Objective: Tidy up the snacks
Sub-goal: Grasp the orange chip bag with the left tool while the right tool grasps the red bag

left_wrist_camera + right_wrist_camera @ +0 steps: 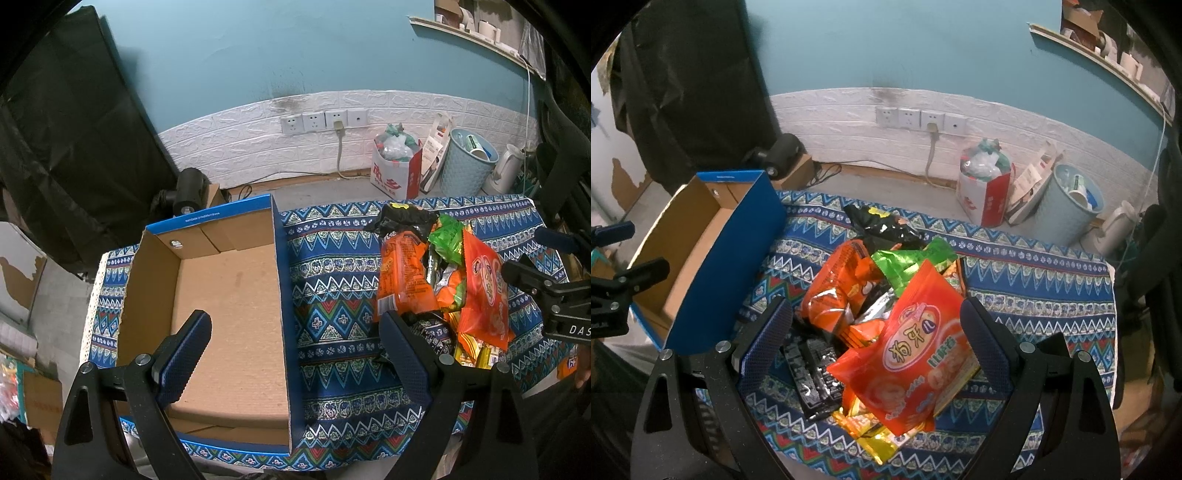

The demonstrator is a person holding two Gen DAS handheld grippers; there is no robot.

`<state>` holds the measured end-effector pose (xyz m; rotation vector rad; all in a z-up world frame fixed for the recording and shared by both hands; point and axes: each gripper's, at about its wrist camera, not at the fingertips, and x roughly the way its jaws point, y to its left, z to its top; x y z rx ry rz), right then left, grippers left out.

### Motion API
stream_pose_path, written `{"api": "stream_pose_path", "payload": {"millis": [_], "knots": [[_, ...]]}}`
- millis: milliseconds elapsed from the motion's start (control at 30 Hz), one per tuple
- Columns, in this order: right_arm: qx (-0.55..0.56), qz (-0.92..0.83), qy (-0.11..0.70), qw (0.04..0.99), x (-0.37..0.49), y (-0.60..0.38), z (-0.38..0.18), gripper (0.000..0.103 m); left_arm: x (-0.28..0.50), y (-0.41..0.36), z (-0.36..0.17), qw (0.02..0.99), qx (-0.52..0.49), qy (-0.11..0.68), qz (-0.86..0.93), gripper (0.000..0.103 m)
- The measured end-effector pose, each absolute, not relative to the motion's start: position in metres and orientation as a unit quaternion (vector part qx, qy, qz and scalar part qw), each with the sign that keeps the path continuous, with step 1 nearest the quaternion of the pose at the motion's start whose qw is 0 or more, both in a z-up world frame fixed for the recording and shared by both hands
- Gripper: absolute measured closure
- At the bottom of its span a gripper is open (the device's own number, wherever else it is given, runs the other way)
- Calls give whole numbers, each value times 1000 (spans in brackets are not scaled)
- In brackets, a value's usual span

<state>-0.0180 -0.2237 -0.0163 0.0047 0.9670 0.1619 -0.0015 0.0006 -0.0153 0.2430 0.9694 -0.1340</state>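
Note:
A pile of snack packets lies on the patterned cloth [1034,280]: a large orange-red bag [916,354] on top, an orange packet [834,288], a green packet [908,262], black packets [882,221] and yellow ones [875,435]. An empty blue-sided cardboard box [229,306] stands to the left of the pile [443,273]. My left gripper [295,343] is open, one finger over the box floor, the other beside the pile. My right gripper [875,332] is open above the pile, its fingers on either side of the orange-red bag without closing on it.
Beyond the table's far edge the floor holds a red-and-white bag [986,192] of rubbish, a pale blue bin [1067,199], a white kettle [1115,225] and a black device [779,151]. Wall sockets [919,118] with a cable sit behind. Black fabric [66,129] hangs at left.

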Motion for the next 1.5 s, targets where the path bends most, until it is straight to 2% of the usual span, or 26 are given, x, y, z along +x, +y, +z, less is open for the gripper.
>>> {"api": "stream_pose_path", "payload": {"millis": [533, 800, 1067, 1233, 1500], "knots": [[1, 58, 474, 878, -14, -231, -22, 12, 5, -4, -27, 875, 129, 463, -56, 10], [7, 39, 489, 871, -8, -242, -31, 12, 16, -7, -46, 862, 110, 489, -75, 10], [24, 0, 536, 844, -1, -258, -62, 12, 25, -20, -74, 847, 116, 510, -95, 10], [79, -10, 574, 815, 4, -269, -91, 12, 33, -29, -86, 842, 127, 516, -93, 10], [101, -30, 593, 799, 15, -273, -114, 12, 49, -41, -95, 831, 110, 535, -106, 10]]}}
